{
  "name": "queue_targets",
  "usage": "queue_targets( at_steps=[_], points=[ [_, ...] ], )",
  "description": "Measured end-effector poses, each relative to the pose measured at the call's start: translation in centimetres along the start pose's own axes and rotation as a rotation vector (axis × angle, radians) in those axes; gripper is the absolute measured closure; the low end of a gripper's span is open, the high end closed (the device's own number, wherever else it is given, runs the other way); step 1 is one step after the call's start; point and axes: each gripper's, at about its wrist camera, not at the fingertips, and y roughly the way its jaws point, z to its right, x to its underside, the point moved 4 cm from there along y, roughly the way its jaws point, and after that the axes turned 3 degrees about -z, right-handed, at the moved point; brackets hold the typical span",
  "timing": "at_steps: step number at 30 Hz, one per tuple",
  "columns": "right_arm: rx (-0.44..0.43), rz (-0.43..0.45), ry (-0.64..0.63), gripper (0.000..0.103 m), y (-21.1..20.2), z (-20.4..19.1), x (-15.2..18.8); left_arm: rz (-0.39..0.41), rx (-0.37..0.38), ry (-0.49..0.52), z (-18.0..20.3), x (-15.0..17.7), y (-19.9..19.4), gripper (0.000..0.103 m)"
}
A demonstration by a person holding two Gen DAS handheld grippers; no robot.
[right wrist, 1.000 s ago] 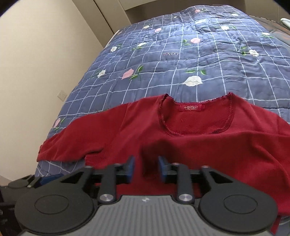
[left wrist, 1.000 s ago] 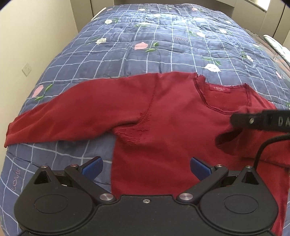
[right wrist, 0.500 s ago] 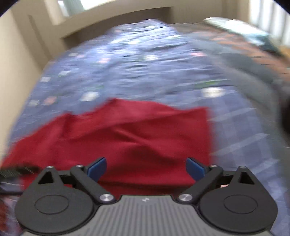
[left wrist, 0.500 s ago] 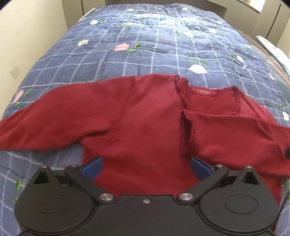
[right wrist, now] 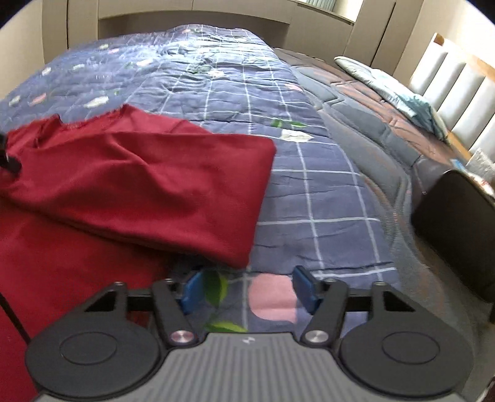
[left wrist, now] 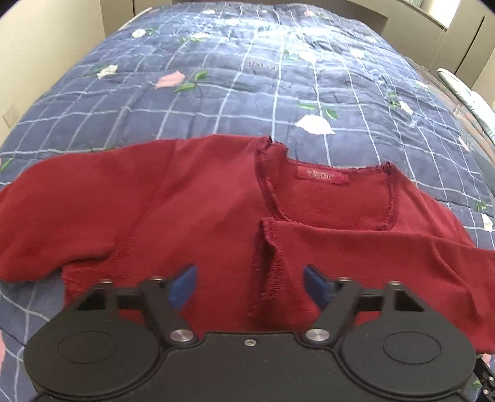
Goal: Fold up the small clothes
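1. Left hand-held gripper [left wrist: 250, 287]: blue pads about half apart and closing, pointed steeply down over the red top [left wrist: 191, 216]. Cloth lies under the gap; pads press on nothing.
2. Right hand-held gripper [right wrist: 247, 289]: jaws about half apart and closing, over bare quilt [right wrist: 309, 191] with a pink flower print between the pads. Nothing gripped.
3. Red top lies flat on the quilt, neckline and label away from the left gripper. One sleeve is folded across the chest, its cuff edge just ahead of the left gripper; the other sleeve stretches out to the left in that view.
4. In the right wrist view, the top's folded edge sits just ahead and left of the gripper, not between the pads.
5. Surface: bed with blue checked quilt, flower motifs, mildly rumpled.
6. Room: beige wall [left wrist: 46, 46] at left, pale cupboard panels [right wrist: 324, 27] beyond the bed, padded headboard [right wrist: 448, 92] and a pillow [right wrist: 386, 83] at right.
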Motion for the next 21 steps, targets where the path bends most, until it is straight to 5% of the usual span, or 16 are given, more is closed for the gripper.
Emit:
queue_targets(
  at_steps=[3, 4, 5, 6, 14, 21],
  points=[
    [-0.022, 0.046, 0.025, 0.056, -0.5, 0.1, -0.8, -0.021, -0.001, 0.013, 0.5, 0.1, 0.6, 0.065],
    [-0.031, 0.050, 0.034, 0.071, -0.6, 0.2, -1.0, -0.018, -0.003, 0.023, 0.7, 0.2, 0.5, 0.071],
    [-0.042, 0.046, 0.046, 0.085, -0.6, 0.3, -1.1, -0.014, 0.002, 0.030, 0.9, 0.2, 0.4, 0.088],
    [-0.040, 0.046, 0.056, 0.086, -0.6, 0.4, -1.1, -0.014, 0.009, 0.032, 1.0, 0.3, 0.3, 0.093],
    [0.010, 0.024, 0.046, 0.092, -1.5, 0.8, -1.1, 0.070, -0.004, 0.041, 1.5, 0.8, -2.4, 0.097],
    [0.034, -0.031, 0.053, 0.093, -0.5, 0.5, 0.1, 0.039, -0.001, 0.063, 1.4, 2.3, -1.2, 0.097]
  ],
)
